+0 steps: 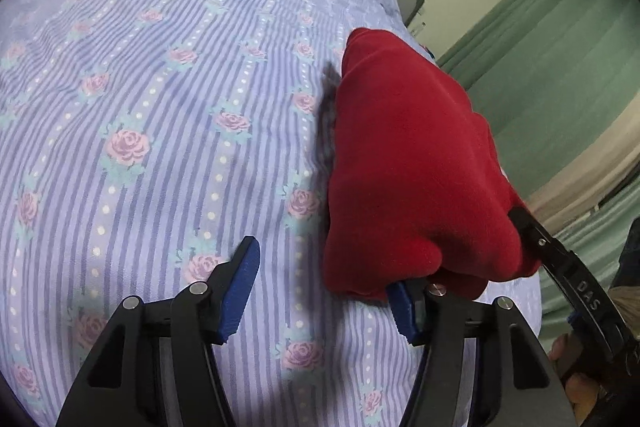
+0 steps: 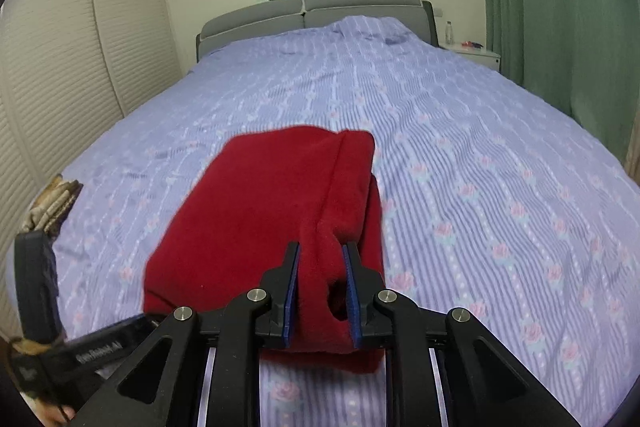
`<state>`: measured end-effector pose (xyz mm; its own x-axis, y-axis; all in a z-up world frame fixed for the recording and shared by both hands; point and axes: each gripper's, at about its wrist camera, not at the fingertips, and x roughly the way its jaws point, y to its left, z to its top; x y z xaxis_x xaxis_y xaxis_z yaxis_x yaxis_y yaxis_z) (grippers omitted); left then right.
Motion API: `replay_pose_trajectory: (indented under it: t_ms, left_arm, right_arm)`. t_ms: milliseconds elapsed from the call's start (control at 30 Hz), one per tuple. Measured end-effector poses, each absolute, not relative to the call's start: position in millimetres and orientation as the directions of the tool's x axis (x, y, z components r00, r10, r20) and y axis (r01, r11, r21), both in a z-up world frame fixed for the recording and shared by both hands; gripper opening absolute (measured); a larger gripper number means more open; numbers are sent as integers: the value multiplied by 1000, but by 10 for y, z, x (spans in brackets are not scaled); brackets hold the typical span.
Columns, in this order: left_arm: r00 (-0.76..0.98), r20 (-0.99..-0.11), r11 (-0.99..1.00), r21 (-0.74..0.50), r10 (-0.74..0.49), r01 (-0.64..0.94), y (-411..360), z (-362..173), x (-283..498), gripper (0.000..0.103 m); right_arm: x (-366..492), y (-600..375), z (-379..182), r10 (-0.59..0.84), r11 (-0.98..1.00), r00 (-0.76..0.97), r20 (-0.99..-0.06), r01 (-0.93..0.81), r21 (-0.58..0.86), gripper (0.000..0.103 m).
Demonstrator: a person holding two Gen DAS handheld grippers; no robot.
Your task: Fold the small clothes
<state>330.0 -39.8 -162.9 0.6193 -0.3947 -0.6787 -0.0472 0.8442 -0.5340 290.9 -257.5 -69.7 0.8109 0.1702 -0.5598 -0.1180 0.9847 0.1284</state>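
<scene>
A small red fleece garment (image 2: 272,211) lies partly folded on the bed, one fold raised along its right side. My right gripper (image 2: 322,259) is shut on its near edge, a bunch of red cloth pinched between the blue pads. In the left wrist view the garment (image 1: 408,163) hangs bunched at the right, draped over the tip of my right-hand finger (image 1: 404,311). My left gripper (image 1: 324,275) is open, with nothing between its jaws, low over the sheet. The right gripper's black body (image 1: 576,287) shows at the far right.
The bed carries a lilac striped sheet with roses (image 2: 480,155). A grey headboard (image 2: 320,7) stands at the far end, a louvered wardrobe (image 2: 60,47) left, green curtains (image 2: 560,7) and a white nightstand (image 2: 472,55) right. A patterned cloth (image 2: 52,207) lies at the left edge.
</scene>
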Motion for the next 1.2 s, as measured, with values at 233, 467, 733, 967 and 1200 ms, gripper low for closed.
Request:
replay_pose_trajectory:
  t_ms: [233,467,733,967,1200]
  left_arm:
    - [626,-698,866,-495,-348,-70,-437,-1647,3334,57]
    - [627,-710,889,-454,-320,-61,-412,-1615,3351,54]
    - [618,-709,905,-426,-340,9,-492,-1597,3363,54]
    - [604,-714,907,-419,-354,37,-446,-1579,3318,54]
    - [604,-713,914,-400,-356,66,-414,-1566,3284,54]
  right_arm:
    - [2955,-2532,-697,-17,991,839,-543,-59,-121,0]
    - [2866,-3086,-780,-59,992,816,-575,112,57,0]
    - [2419,-2645,-170,97,989,893,-440,-36,147,49]
    - [2653,-2039,106,253,967,857,-449,-211,143,62]
    - [3011,-2007,-274,277,951,780,-561,-137,279,61]
